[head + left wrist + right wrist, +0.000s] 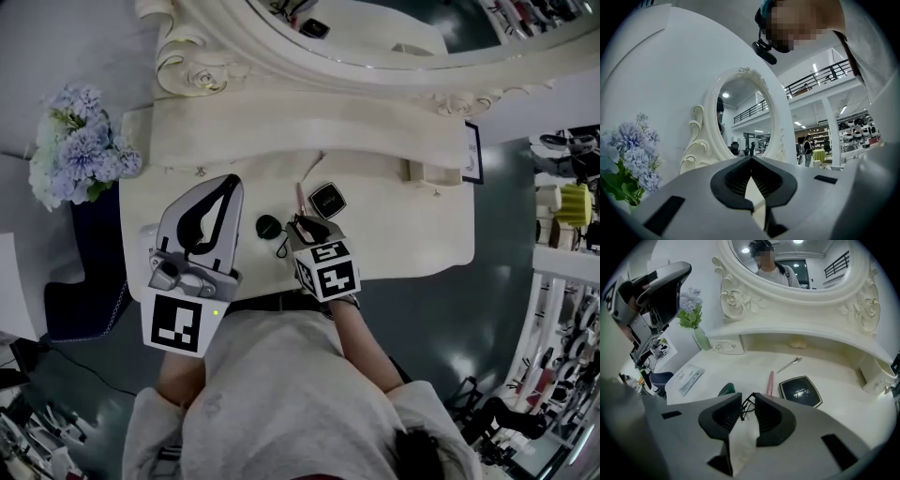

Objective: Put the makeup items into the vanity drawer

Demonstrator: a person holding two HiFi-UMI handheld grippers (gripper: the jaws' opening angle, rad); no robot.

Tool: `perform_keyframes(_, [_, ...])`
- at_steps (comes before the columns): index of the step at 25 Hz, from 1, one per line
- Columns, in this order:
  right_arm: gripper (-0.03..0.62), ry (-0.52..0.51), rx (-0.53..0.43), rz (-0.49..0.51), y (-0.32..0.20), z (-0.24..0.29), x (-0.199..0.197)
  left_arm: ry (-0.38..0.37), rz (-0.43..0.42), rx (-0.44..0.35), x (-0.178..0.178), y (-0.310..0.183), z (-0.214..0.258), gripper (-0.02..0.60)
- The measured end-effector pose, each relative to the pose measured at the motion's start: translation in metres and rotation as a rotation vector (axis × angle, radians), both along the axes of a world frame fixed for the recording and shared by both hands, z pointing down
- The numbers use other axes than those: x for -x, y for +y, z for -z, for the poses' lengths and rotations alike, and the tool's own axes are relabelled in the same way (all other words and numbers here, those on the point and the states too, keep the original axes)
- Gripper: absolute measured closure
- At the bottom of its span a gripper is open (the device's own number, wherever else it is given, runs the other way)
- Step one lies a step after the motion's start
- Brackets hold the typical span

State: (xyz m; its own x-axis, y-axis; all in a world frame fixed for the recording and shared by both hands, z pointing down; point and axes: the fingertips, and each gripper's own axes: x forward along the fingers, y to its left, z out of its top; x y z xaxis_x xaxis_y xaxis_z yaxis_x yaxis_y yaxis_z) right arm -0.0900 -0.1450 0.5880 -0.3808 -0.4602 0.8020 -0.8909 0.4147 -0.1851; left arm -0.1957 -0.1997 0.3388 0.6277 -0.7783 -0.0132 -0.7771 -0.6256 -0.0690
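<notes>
**Right gripper pinches a thin black wire thing over the vanity top**

Blue flowers (80,150) stand at the back left corner of the vanity top (403,239). The left gripper (228,180) is up in the air over the front left part. Its 2 jaws are shut tight with nothing in them. A round dark green thing (269,226) lies near the front edge, about the middle. Just beside it, the right gripper (747,397) is low over the top. Its 2 jaws are almost together and pinch a thin black wire thing (744,405). Past the tips lie a pink stick (769,383) and, to its right, a black square compact (800,391). A silver clip (792,363) lies farther back, toward the mirror (375,58).
</notes>
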Motion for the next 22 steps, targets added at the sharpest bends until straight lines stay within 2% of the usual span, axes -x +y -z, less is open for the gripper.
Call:
perform_keyframes(7, [0.562,0.005,0.009,-0.024,-0.007,-0.001,-0.001,0.002,-0.004,0.012,0.003,-0.007,-0.005,0.568])
perform_keyframes(11, [0.565,-0.038,-0.010,-0.044,-0.010,0.007,-0.002,0.001,-0.009,0.012,0.002,-0.009,-0.006,0.568])
perform_keyframes(22, [0.565,-0.136,-0.163,-0.099,-0.029,0.059,-0.013,0.002,-0.021,-0.005,-0.005,-0.007,0.002,0.568])
